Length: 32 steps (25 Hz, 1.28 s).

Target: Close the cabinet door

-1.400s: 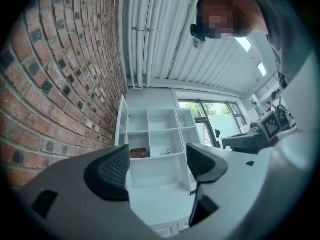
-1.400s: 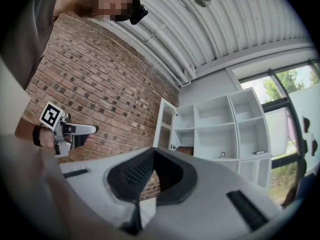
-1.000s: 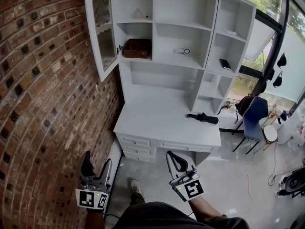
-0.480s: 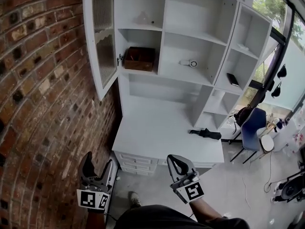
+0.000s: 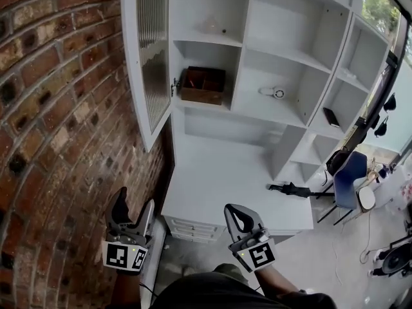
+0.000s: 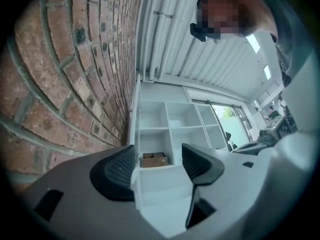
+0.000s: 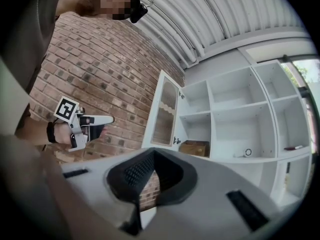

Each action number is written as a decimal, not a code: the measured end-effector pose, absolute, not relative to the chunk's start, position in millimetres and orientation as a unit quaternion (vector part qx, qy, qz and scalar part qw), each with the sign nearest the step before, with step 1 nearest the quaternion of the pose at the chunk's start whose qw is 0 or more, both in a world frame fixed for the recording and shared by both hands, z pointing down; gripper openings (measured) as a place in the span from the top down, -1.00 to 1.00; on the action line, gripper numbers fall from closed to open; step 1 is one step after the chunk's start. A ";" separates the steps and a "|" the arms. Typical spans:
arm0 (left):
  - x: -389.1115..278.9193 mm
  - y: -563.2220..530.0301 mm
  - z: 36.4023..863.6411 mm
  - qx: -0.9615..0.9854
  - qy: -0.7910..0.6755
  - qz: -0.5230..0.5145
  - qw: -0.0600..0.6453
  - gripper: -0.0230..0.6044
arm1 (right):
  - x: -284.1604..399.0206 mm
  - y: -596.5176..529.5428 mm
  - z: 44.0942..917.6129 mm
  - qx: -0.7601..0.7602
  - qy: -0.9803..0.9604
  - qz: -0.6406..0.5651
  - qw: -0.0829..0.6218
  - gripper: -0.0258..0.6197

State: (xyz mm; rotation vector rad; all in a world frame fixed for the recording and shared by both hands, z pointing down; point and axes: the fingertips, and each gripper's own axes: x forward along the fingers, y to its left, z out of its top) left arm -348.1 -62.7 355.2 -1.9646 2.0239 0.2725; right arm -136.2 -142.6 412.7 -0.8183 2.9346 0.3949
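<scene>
The white cabinet door [image 5: 151, 56], with a ribbed glass panel, stands swung open at the left end of the white shelf unit, out along the brick wall. It also shows in the left gripper view as the door [image 6: 135, 119] edge-on and in the right gripper view as the door [image 7: 166, 113]. My left gripper [image 5: 132, 212] is low beside the wall, well below the door. Its jaws are closing with nothing between them [image 6: 157, 161]. My right gripper [image 5: 239, 219] hangs before the desk's front edge, its jaws together and empty [image 7: 155, 173].
A brown wooden box [image 5: 203, 84] sits in the compartment behind the door. A small round thing [image 5: 277, 93] and a dark flat thing [image 5: 331, 117] lie on shelves. A black object [image 5: 293, 189] lies on the desk top [image 5: 225, 172]. A blue chair [image 5: 351, 176] stands at right. The brick wall [image 5: 58, 108] is close on the left.
The cabinet and desk have come nearer and larger in the head view. Both grippers have moved forward with me towards the desk's front edge.
</scene>
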 end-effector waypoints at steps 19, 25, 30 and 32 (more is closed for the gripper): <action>-384.0 -173.5 243.0 -0.664 0.700 0.099 0.243 0.16 | -133.0 -193.5 404.6 -0.252 0.957 0.133 0.050 0.92; -415.4 -201.9 188.4 -0.650 0.707 0.125 0.249 0.23 | -128.0 -197.1 404.2 -0.253 0.957 0.131 0.056 0.92; -424.3 -223.2 153.7 -0.638 0.712 0.096 0.276 0.26 | -120.9 -207.0 405.2 -0.264 0.955 0.126 0.057 0.92; -428.2 -230.5 144.7 -0.633 0.715 0.088 0.282 0.27 | -119.1 -210.7 406.6 -0.267 0.954 0.122 0.057 0.92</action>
